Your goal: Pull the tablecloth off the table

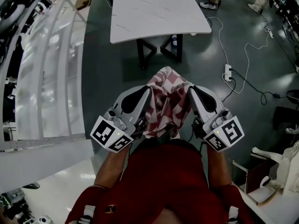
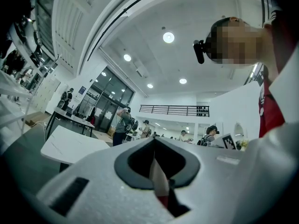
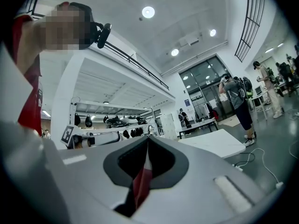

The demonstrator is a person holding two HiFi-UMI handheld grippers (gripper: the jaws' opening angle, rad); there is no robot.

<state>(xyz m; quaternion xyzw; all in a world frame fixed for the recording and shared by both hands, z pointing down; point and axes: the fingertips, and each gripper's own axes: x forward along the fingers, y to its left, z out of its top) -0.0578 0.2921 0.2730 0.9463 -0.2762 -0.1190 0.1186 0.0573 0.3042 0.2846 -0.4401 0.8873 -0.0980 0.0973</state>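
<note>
Red-checked tablecloth (image 1: 167, 99) crumpled, clamped in left gripper (image 1: 148, 91), right gripper (image 1: 190, 90)

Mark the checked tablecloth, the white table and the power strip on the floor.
checked tablecloth (image 1: 164, 99), head view, middle of the bunched cloth.
white table (image 1: 156, 13), head view, bare middle of its top.
power strip (image 1: 228, 72), head view, middle of its body.
</note>
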